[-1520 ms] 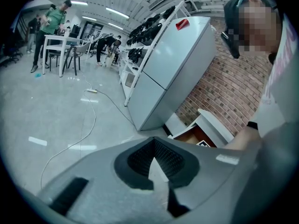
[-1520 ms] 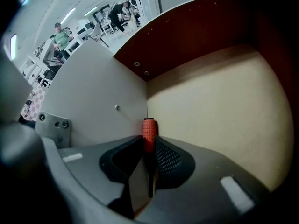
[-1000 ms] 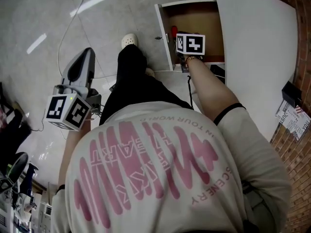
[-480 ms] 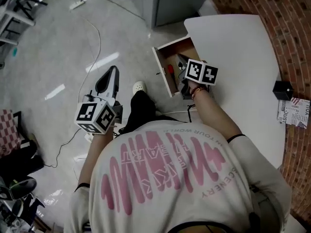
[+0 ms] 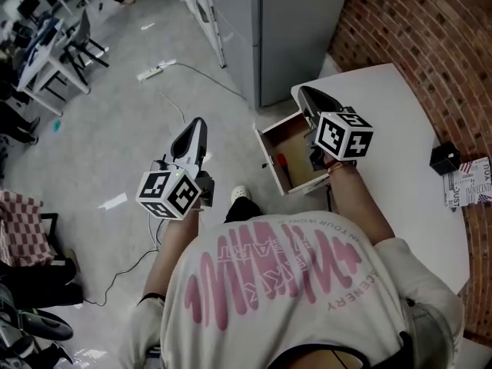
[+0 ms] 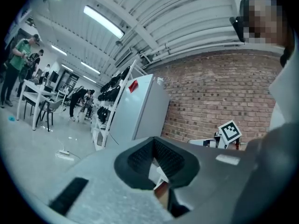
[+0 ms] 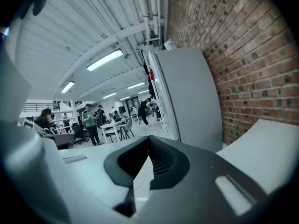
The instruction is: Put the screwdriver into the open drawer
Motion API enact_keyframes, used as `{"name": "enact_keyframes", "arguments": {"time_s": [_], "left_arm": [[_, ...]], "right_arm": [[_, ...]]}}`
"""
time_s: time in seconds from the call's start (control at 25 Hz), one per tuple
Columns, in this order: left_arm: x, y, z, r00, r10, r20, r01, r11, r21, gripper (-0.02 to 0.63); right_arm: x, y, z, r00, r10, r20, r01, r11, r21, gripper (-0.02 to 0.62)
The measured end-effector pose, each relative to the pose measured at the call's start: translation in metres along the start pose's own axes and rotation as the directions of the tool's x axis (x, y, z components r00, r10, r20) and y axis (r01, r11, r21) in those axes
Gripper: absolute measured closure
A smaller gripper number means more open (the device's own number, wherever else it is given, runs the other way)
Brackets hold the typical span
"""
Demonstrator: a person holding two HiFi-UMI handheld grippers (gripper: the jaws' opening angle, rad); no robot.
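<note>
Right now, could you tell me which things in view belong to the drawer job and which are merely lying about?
Job: red screwdriver, lying in the open drawer; right gripper; left gripper.
Lying about: black box and printed paper on the white table; power strip on the floor.

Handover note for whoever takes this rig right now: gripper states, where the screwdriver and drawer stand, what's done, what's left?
Left gripper: jaws together, nothing held, out over the floor to the left of the drawer.
Right gripper: jaws together, nothing held, raised by the drawer at the edge of the white table.
Screwdriver: its red handle shows inside the open drawer, free of both grippers.
Done: the screwdriver is in the drawer.
Left: nothing of the task itself; the drawer stands open.
</note>
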State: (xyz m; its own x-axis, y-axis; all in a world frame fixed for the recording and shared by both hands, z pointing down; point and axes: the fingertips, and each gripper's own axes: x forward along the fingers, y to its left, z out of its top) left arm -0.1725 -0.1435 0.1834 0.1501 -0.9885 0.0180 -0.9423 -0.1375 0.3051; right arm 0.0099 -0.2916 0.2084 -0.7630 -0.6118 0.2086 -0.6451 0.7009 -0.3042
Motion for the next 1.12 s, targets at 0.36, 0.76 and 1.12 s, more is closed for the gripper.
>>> {"name": "enact_keyframes", "arguments": {"time_s": [0.36,0.76,1.12], "left_arm": [[0.005,-0.02,-0.006,0.999,-0.034,0.035,0.034,0.999,0.002,0.601],[-0.035,-0.024,0.001,0.999,-0.01,0.049,0.009,1.0,0.018,0.601],[-0.049,-0.072,0.02,0.998,0.021,0.054,-0.023,0.999,0.042,0.601]], "right_arm": [[-0.023,-0.003,-0.005,1.0,0.022,0.021,-0.021,0.999,-0.036,0.586],[-0.045,0.021,-0.002,0.999,0.025,0.029,-0.023,0.997,-0.076,0.586],[-0.081,0.018,0.019,0.998,0.066,0.021,-0.065,0.996,-0.065,0.586]]}}
